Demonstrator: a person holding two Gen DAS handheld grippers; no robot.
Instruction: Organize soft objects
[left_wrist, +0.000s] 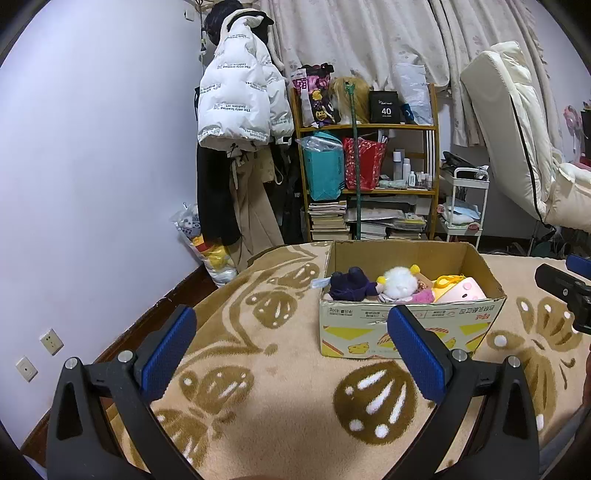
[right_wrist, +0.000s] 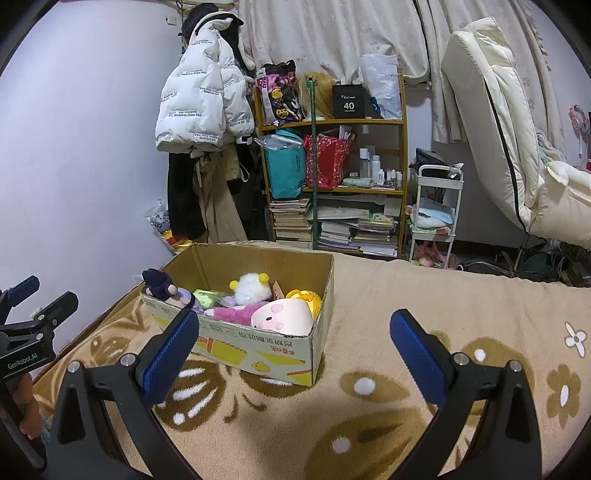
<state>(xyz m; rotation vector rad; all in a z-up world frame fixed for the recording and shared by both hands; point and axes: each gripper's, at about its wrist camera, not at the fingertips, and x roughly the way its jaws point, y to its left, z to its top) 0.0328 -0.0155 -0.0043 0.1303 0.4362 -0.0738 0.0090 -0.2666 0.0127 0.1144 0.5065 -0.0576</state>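
Plush toys (left_wrist: 402, 286) were seen packed in an open brown cardboard box (left_wrist: 406, 325), ahead-right of the spread, empty left gripper (left_wrist: 291, 352) and ahead-left of the likewise spread, empty right gripper (right_wrist: 295, 354); neither was judged clearly nearer.

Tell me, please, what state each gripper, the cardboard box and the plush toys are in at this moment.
left gripper: open, holding nothing.
right gripper: open, holding nothing.
cardboard box: open-topped, resting on the blanket.
dark purple plush: draped over the box's left rim.
white fluffy plush: inside the box.
pink pig plush: inside the box, at the near right corner.
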